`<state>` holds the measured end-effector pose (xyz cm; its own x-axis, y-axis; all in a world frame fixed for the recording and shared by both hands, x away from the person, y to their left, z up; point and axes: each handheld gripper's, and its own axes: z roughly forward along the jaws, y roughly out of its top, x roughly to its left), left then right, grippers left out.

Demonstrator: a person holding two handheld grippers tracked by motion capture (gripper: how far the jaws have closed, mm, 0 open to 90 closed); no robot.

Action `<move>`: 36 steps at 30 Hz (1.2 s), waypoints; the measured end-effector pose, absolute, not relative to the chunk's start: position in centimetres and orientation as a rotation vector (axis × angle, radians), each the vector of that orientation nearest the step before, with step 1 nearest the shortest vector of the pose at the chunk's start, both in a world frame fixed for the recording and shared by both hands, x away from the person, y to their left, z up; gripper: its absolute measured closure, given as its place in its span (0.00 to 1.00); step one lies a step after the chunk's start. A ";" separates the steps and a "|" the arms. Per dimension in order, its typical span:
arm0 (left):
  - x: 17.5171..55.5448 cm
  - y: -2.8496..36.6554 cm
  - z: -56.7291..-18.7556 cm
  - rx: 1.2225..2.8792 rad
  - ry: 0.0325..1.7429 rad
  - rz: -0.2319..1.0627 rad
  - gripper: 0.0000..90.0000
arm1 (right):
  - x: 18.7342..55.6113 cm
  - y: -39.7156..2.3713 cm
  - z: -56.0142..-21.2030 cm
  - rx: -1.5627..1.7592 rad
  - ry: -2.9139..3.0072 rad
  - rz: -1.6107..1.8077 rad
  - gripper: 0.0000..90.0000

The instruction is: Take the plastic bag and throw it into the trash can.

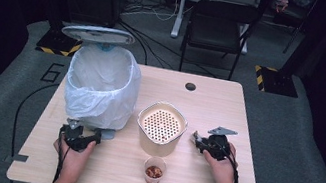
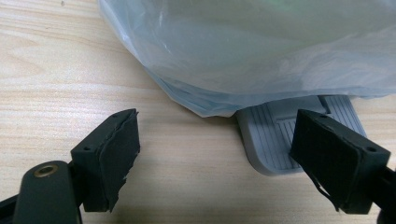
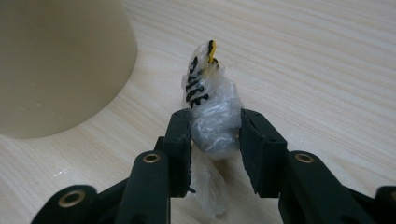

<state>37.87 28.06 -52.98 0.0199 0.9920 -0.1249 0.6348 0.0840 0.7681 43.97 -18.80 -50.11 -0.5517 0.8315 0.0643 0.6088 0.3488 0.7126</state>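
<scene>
My right gripper (image 3: 215, 133) is shut on a crumpled clear plastic wrapper (image 3: 212, 112) with black and yellow print, held just above the table. It sits right of the cream container (image 1: 161, 127), where the right gripper (image 1: 196, 139) points left towards it. My left gripper (image 2: 219, 140) is open with only bare table between its pads. Its right jaw hangs over the grey foot pedal (image 2: 273, 140) of the bin. The bin (image 1: 101, 85) is lined with a white bag (image 2: 257, 46) and its lid (image 1: 98, 34) stands up. The left gripper (image 1: 92, 136) rests at the bin's front.
The cream container (image 3: 56, 60) has a perforated top. A small clear cup (image 1: 154, 170) with red-brown bits stands near the table's front edge. A cable hole (image 1: 190, 86) sits at the back of the table. A black chair (image 1: 216, 24) stands behind the table.
</scene>
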 end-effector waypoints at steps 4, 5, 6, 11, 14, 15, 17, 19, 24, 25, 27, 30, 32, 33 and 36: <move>37.9 28.1 -53.0 1.623 1.689 0.672 0.17 | 43.6 -19.0 -49.2 1.303 2.285 1.042 0.72; 37.9 28.1 -53.0 1.623 1.689 0.672 0.17 | 43.6 -19.0 -49.2 1.303 2.285 1.042 0.72; 37.9 28.1 -53.0 1.621 1.687 0.680 0.17 | 43.5 -19.2 -48.7 1.298 2.283 1.041 0.72; 37.8 28.0 -53.0 1.627 1.694 0.658 0.17 | 43.3 -19.5 -47.8 1.308 2.285 1.040 0.72; 37.8 28.0 -53.0 1.624 1.696 0.658 0.17 | 43.3 -19.7 -46.7 1.318 2.277 1.055 0.72; 37.8 28.0 -53.0 1.625 1.696 0.658 0.17 | 43.2 -19.9 -45.5 1.308 2.275 1.064 0.72; 37.8 28.0 -53.0 1.627 1.694 0.658 0.17 | 43.2 -20.1 -44.1 1.278 2.282 1.069 0.72; 37.8 28.0 -53.0 1.626 1.695 0.658 0.17 | 43.1 -20.1 -42.6 1.263 2.283 1.077 0.72; 37.9 28.1 -53.0 1.623 1.687 0.679 0.17 | 43.1 -19.9 -39.5 1.212 2.291 1.133 0.72; 37.9 28.1 -53.0 1.623 1.687 0.679 0.17 | 43.1 -19.9 -39.5 1.212 2.291 1.133 0.72; 37.9 28.1 -53.0 1.622 1.687 0.679 0.17 | 43.0 -19.5 -38.1 1.187 2.301 1.145 0.72; 37.9 28.1 -53.0 1.625 1.688 0.672 0.17 | 43.2 -19.0 -37.0 1.161 2.311 1.163 0.72; 37.9 28.1 -53.0 1.625 1.688 0.672 0.17 | 43.2 -18.6 -36.4 1.151 2.320 1.177 0.72; 37.9 28.1 -53.0 1.625 1.688 0.672 0.17 | 43.3 -18.4 -36.1 1.145 2.325 1.177 0.72; 37.9 28.1 -53.0 1.623 1.686 0.679 0.17 | 43.4 -18.0 -35.7 1.128 2.337 1.182 0.72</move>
